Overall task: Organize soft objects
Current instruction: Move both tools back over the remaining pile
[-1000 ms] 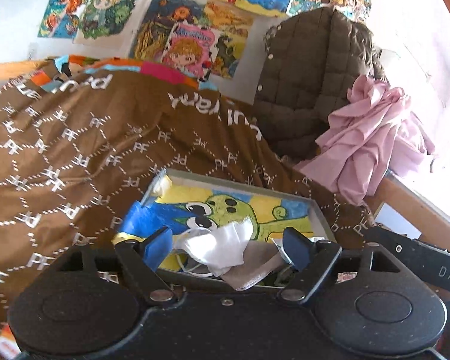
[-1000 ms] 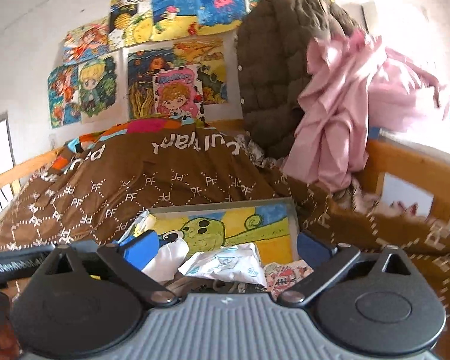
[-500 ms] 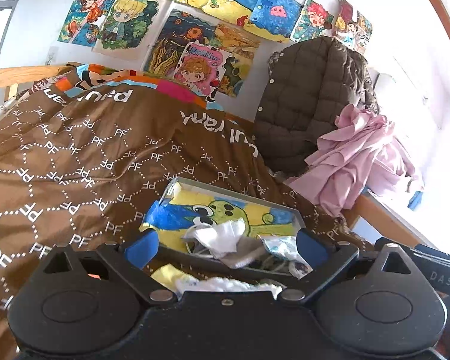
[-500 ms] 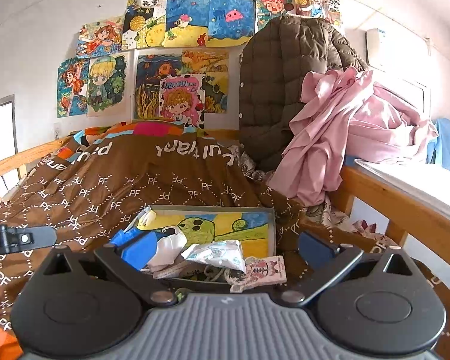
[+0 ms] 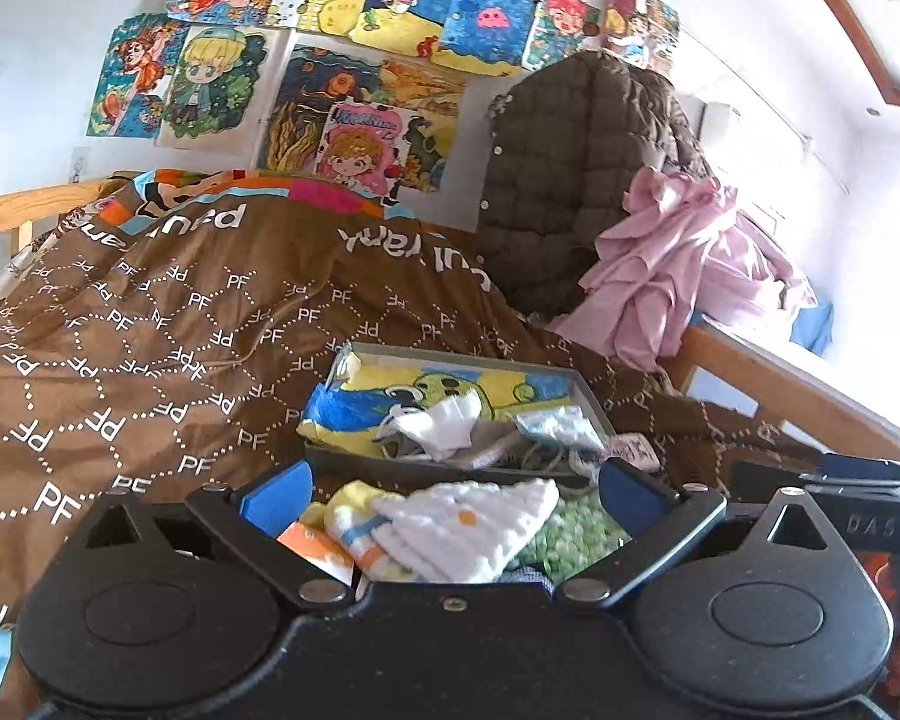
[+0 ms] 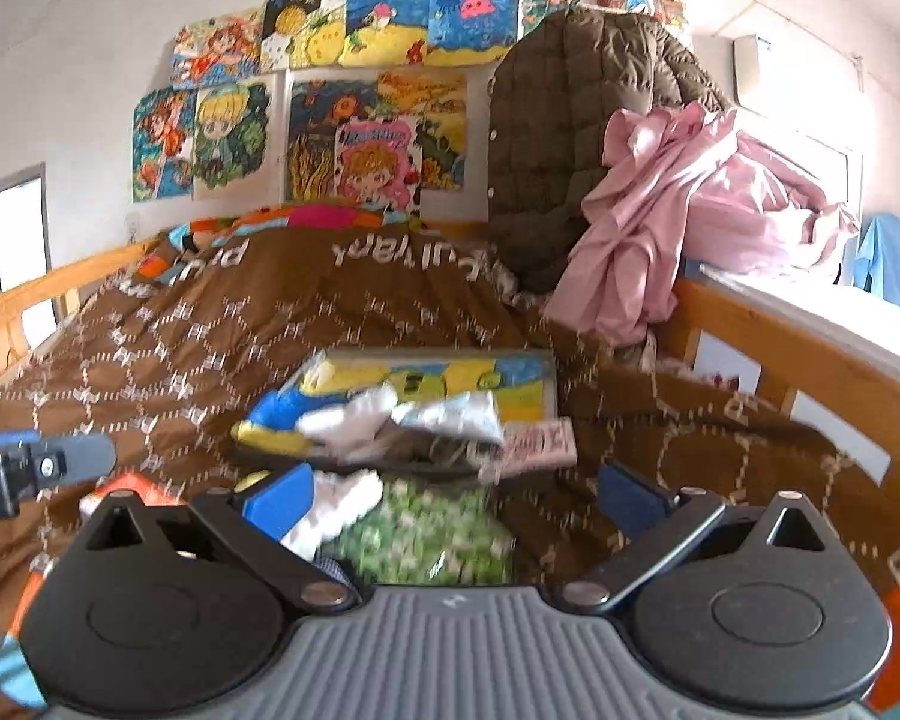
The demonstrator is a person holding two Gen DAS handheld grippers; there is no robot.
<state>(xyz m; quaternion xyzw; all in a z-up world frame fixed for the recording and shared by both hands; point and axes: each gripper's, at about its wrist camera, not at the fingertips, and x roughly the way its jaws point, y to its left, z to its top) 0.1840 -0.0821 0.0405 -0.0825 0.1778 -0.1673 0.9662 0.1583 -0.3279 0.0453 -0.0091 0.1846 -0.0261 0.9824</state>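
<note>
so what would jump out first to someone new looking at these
Bright cartoon drawings cover the far wall above a bed under a brown patterned quilt. A shallow tray of small cloth items lies on the quilt, and a pink garment is heaped on the wooden rail at right.

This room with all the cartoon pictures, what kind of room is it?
Most likely a child's bedroom. A bed with a wooden rail and a brown quilt fills it, hand-coloured cartoon drawings cover the wall, and a puffy coat hangs beside them.
</note>
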